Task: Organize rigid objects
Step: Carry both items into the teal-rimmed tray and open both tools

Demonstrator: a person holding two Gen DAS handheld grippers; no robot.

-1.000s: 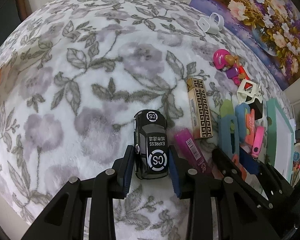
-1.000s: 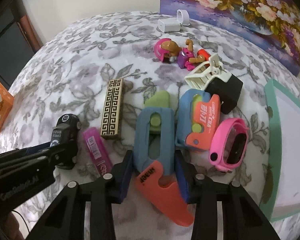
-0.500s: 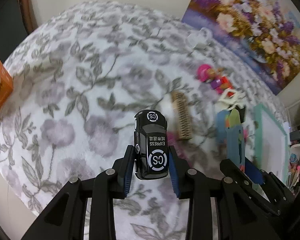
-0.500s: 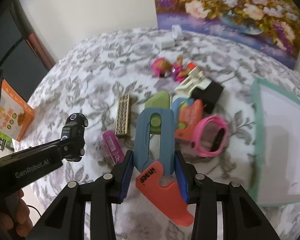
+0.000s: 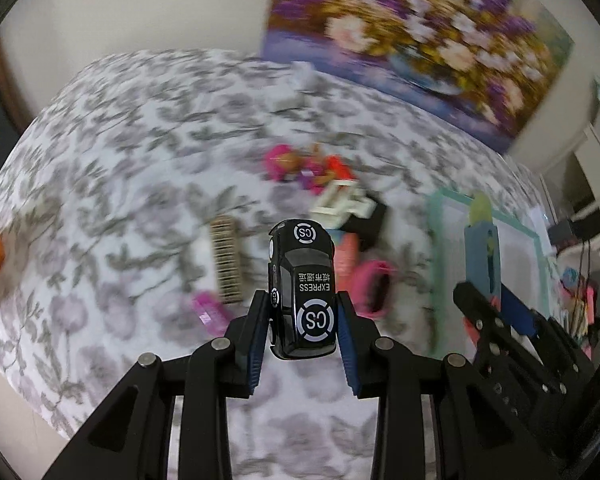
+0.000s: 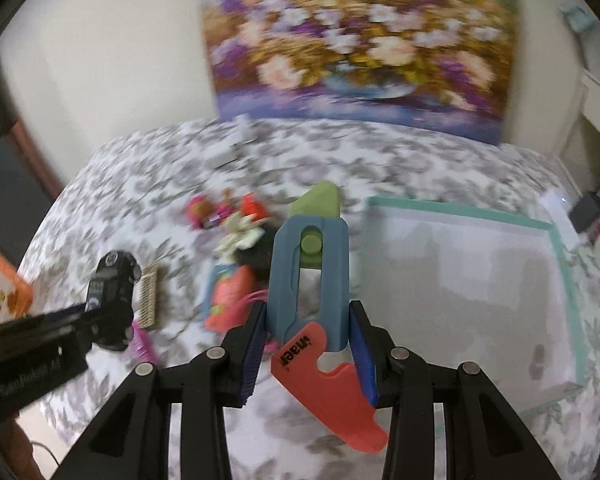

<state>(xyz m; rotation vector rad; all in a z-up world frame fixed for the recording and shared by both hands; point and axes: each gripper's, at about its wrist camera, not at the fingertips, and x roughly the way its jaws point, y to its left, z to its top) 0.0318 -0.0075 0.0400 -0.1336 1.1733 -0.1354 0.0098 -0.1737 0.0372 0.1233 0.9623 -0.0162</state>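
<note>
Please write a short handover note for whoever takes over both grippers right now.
Left gripper: shut on the black toy car, held clear of the bedspread.
Right gripper: shut on the blue-and-orange toy knife, held near the teal-rimmed tray.
Done: both picked up; nothing visible in the tray.
Left: place both, then the pink watch, patterned box, figure and the rest.

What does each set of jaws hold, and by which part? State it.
The left gripper grips the black toy car by the sides of its near end. The right gripper grips the blue toy knife across its lower body, above the orange handle.
</note>
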